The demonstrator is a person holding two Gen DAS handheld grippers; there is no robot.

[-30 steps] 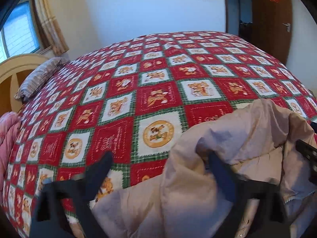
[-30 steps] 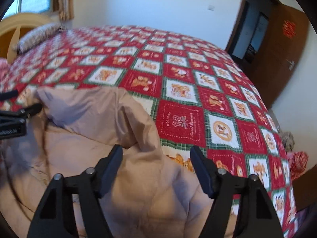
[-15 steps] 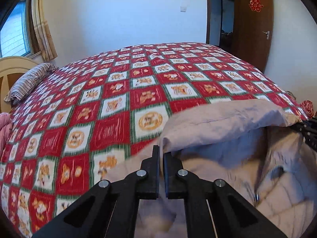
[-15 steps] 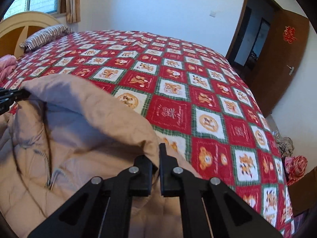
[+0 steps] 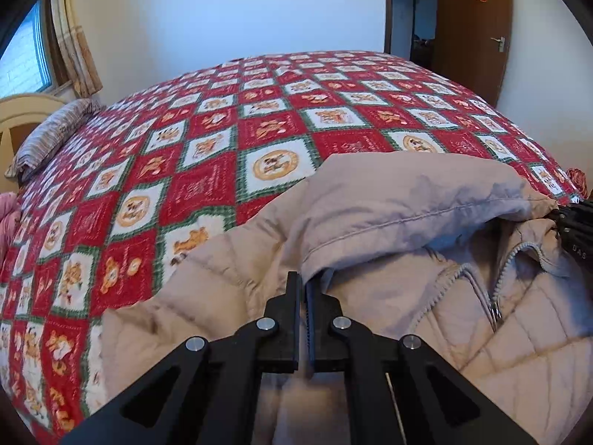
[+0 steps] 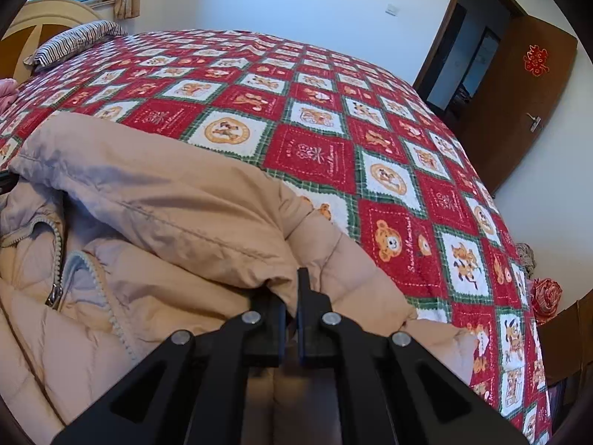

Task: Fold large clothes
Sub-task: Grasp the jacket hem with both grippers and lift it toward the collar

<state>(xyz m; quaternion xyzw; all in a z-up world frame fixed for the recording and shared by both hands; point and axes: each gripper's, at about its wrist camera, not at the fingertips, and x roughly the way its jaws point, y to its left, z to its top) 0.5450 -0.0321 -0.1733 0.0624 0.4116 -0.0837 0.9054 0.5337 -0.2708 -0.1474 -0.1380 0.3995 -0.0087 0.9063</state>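
Note:
A beige quilted jacket (image 5: pixel 481 333) with a half-open zipper (image 5: pixel 493 289) lies on the near part of the bed. Its hood (image 5: pixel 407 207) is held stretched above the collar. My left gripper (image 5: pixel 304 282) is shut on the hood's left end. My right gripper (image 6: pixel 292 282) is shut on the hood's right end (image 6: pixel 207 215). The jacket also fills the lower left of the right wrist view (image 6: pixel 92 315). The right gripper shows at the right edge of the left wrist view (image 5: pixel 576 222).
The bed has a red, white and green patchwork cover (image 5: pixel 259 129). A striped pillow (image 5: pixel 48 137) and wooden headboard (image 6: pixel 33 18) are at the far left. A brown door (image 6: pixel 519 104) stands open at the right. Pink cloth (image 5: pixel 9 218) lies at the left edge.
Both grippers went from open to shut on the hood's ends and have lifted it, spreading it taut between them. The jacket's zipper front has come into view.

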